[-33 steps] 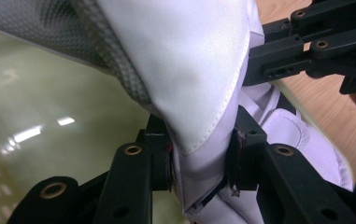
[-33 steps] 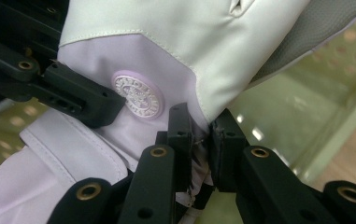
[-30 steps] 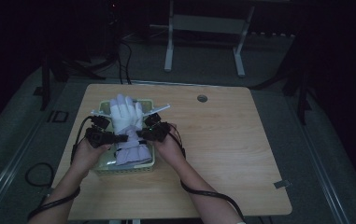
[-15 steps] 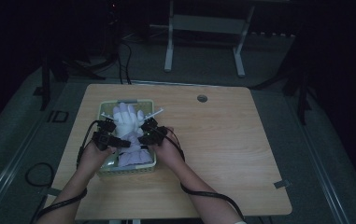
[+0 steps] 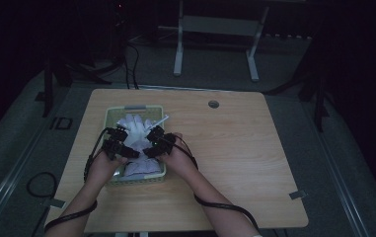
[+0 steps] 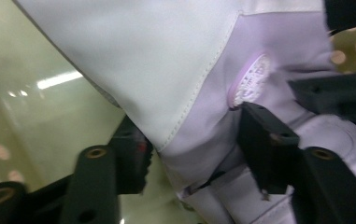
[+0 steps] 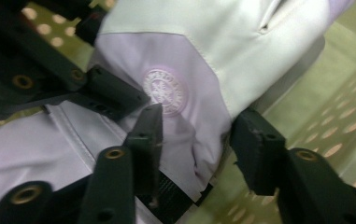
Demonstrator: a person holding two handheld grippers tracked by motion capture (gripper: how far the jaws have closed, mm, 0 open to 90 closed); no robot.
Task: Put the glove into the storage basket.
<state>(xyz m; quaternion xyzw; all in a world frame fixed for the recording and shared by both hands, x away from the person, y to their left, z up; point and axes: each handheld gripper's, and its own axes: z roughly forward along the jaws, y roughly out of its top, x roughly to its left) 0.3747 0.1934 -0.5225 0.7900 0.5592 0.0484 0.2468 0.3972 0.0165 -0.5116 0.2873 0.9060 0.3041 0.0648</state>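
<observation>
A white and lilac glove (image 5: 132, 127) lies in a pale green perforated basket (image 5: 135, 107) on the left half of the wooden table. My left gripper (image 5: 126, 150) and right gripper (image 5: 151, 148) face each other low over the glove's near end. In the left gripper view the jaws (image 6: 196, 149) stand apart around a lilac fold beside the round embroidered badge (image 6: 252, 81). In the right gripper view the jaws (image 7: 199, 142) likewise straddle the lilac cuff (image 7: 189, 116) without pinching it. Both pairs of jaws have just been opening.
The basket's green wall (image 7: 334, 93) rises close at the right of the right gripper. A round cable hole (image 5: 213, 104) sits at the table's far edge. Bare wood (image 5: 244, 158) spreads to the right. A metal stand (image 5: 215, 24) is on the floor beyond.
The glove, held up over the basket's far end a second ago, now rests lower inside it. Both hands came nearer and down, and both pairs of jaws have spread off the fabric.
</observation>
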